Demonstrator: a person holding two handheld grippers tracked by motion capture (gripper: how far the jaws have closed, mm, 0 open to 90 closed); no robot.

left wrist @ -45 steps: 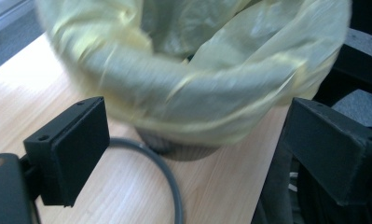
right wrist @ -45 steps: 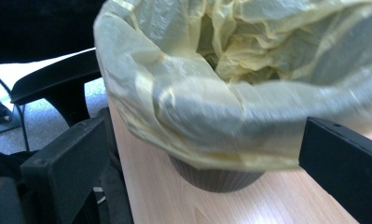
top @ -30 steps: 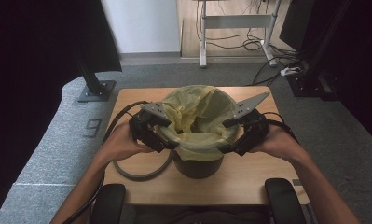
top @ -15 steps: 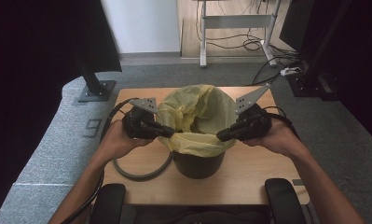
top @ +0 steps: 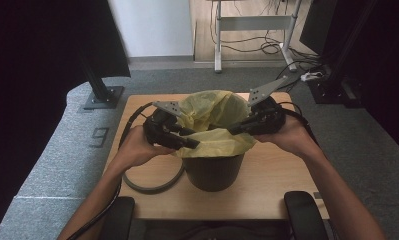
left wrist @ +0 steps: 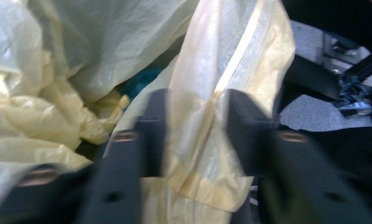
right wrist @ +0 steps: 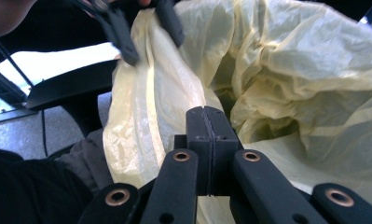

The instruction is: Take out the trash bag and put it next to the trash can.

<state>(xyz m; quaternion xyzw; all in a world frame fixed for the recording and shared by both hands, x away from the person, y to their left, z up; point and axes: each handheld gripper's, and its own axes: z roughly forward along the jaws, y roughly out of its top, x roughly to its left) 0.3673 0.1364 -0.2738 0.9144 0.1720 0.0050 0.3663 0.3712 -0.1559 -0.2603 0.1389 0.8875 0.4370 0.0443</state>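
Yellow bag liner (top: 213, 125) sat in the black bin (top: 213, 170) near the middle of the wooden table (top: 267, 190), its top edge puffed up above the rim and partly folded over the near side. My left gripper (top: 189, 143) reached in from the bin's left side. In the left gripper view its jaws stood apart with a fold of the plastic (left wrist: 207, 121) hanging between them, so I was around the film but not clamped on it. My right gripper (top: 235, 129) came in from the opposite side. In the right gripper view (right wrist: 206, 144) its jaws were pressed flat together, and I could not tell whether any film was caught in them or they had closed on nothing beside the liner. A grey ring (top: 152, 182) lay on the table just left of the bin.

What worried me was the thinness of that plastic. If I had pulled outward with one side held and the other loose, the liner could have slid into the bin or bunched to one side. A hard tug from a tight pinch could have torn the film, and lifting unevenly might have tipped the bin.
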